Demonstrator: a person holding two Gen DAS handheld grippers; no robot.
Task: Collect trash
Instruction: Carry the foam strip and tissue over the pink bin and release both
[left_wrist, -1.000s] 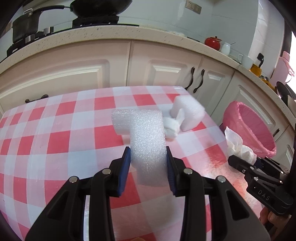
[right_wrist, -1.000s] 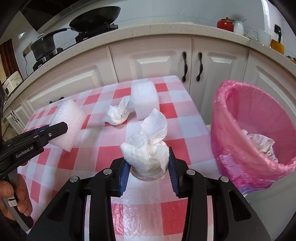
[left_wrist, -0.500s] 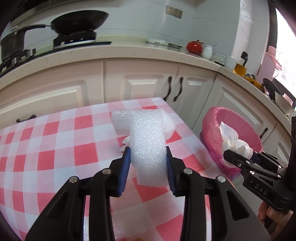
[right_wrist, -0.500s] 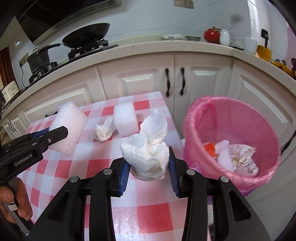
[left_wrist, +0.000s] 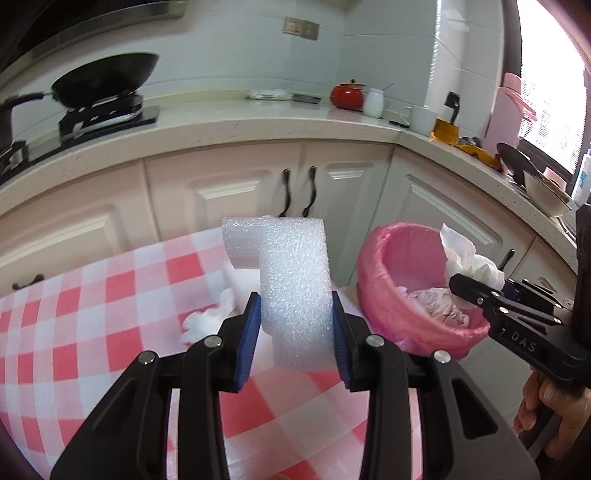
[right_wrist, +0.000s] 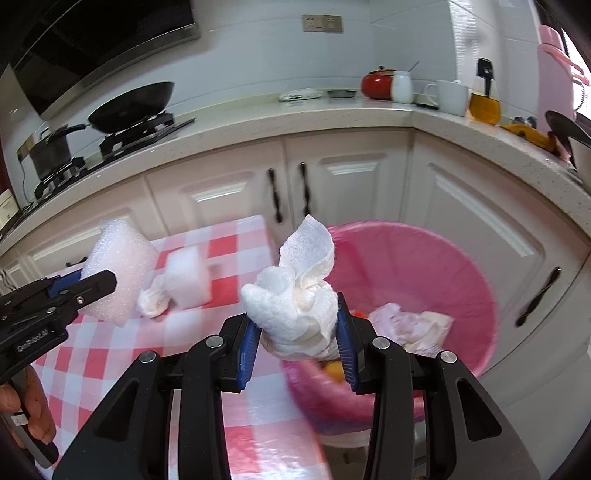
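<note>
My left gripper (left_wrist: 295, 325) is shut on a white foam block (left_wrist: 291, 284), held above the red-and-white checked table (left_wrist: 92, 332). My right gripper (right_wrist: 295, 332) is shut on a crumpled white paper towel (right_wrist: 299, 295), held at the near rim of the pink-lined trash bin (right_wrist: 461, 266). In the left wrist view the bin (left_wrist: 373, 280) stands right of the table, with the right gripper (left_wrist: 465, 280) and its towel (left_wrist: 465, 258) over it. A second foam block (right_wrist: 186, 277) and a crumpled tissue (right_wrist: 153, 299) lie on the table. The left gripper's foam (right_wrist: 118, 269) shows at left.
White kitchen cabinets (left_wrist: 229, 199) run behind the table and bin. The counter carries a wok on a stove (left_wrist: 107, 81), a red pot (left_wrist: 347, 96) and mugs (right_wrist: 450, 96). The bin holds crumpled paper (right_wrist: 410, 325) and orange scraps.
Both grippers have lifted and swung right toward the bin. The right gripper with its towel has moved from over the table to the bin's rim. Both grips are unchanged.
</note>
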